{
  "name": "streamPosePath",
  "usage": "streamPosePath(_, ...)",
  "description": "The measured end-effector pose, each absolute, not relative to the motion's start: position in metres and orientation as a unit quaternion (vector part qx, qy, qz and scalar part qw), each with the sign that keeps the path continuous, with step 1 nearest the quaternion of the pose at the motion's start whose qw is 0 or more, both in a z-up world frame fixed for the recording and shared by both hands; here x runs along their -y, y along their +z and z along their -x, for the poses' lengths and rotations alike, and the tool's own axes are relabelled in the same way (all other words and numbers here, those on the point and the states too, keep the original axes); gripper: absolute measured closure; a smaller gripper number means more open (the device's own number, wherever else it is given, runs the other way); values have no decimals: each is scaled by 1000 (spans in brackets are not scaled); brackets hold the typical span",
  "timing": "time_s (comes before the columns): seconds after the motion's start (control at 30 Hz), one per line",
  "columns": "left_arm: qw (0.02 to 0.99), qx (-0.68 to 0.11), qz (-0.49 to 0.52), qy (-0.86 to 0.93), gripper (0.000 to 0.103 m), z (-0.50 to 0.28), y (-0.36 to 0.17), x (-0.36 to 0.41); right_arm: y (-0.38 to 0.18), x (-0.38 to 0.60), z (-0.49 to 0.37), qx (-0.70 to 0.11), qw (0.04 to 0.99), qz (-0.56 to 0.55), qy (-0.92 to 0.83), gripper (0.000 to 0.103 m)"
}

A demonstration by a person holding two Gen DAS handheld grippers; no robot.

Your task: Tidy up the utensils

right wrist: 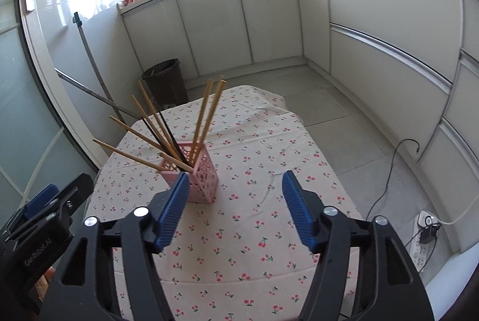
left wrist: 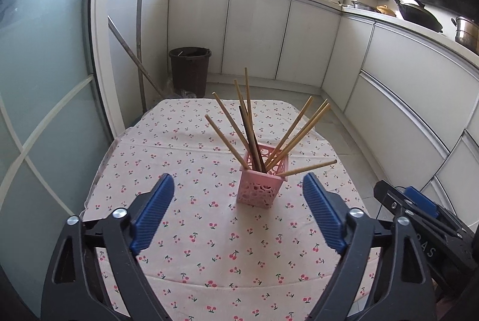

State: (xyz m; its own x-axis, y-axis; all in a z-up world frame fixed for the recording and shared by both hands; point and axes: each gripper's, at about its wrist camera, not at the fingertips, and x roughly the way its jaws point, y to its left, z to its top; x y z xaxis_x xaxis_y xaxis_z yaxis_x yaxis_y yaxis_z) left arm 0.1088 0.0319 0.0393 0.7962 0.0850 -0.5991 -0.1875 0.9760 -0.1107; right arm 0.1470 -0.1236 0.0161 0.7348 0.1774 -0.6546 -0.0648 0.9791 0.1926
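A square pink plastic holder (left wrist: 260,184) with a pierced, lattice-like wall stands upright near the middle of the table. From its mouth fans a bundle of long chopsticks (left wrist: 239,123): most are pale bamboo, and a couple in the middle are dark, nearly black. They splay outward in all directions, some leaning steeply left, some right, and one bamboo stick (left wrist: 310,167) lies almost level across the holder's rim, poking out to the side.

The left gripper (left wrist: 238,211) hangs over the near part of the table with its blue ribbed pads spread wide and nothing between them; the holder shows beyond the gap, apart from both pads. The right gripper (right wrist: 236,208) is likewise spread, empty, with the holder (right wrist: 200,175) just beyond its left pad; whether that pad touches the holder cannot be told. Each gripper shows at the edge of the other's view.

The table wears a cream cloth printed with small red cherries (left wrist: 209,231), creased along its folds. Around it runs a kitchen with pale cabinet fronts (left wrist: 257,33) under a cluttered worktop, a bright window behind. A dark brown bin (left wrist: 190,69) stands on the grey tiled floor in the corner, two long poles (left wrist: 139,30) lean beside it, and a white power strip (right wrist: 425,234) with a black cable lies on the floor at the right.
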Motion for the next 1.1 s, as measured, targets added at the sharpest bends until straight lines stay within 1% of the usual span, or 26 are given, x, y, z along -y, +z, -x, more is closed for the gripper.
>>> streamPosePath(0.17, 945, -308, 83, 73, 12, -103, 38, -31, 13, 131, -138, -354, 931, -79, 42, 28)
streamPosePath(0.23, 945, -308, 80, 73, 11, -101, 37, -29, 12, 134, -135, -353, 931, -81, 38, 23)
streamPosePath(0.27, 946, -307, 78, 74, 10, -99, 36, -28, 12, 135, -134, -352, 932, -83, 34, 22)
streamPosePath(0.33, 946, -307, 77, 72, 9, -96, 35, -27, 11, 138, -130, -350, 932, -87, 29, 15)
streamPosePath(0.5, 947, -306, 70, 74, 7, -90, 32, -24, 8, 148, -123, -351, 931, -100, 10, 9)
streamPosePath(0.77, 944, -318, 58, 68, 7, -89, 25, -18, 2, 158, -116, -369, 922, -115, 6, 7)
streamPosePath(1.0, 949, -305, 58, 57, 7, -78, 24, -12, -3, 167, -101, -374, 921, -107, -12, 7)
streamPosePath(1.1, 956, -280, 58, 65, 7, -70, 25, -8, -2, 173, -94, -360, 926, -113, -25, 7)
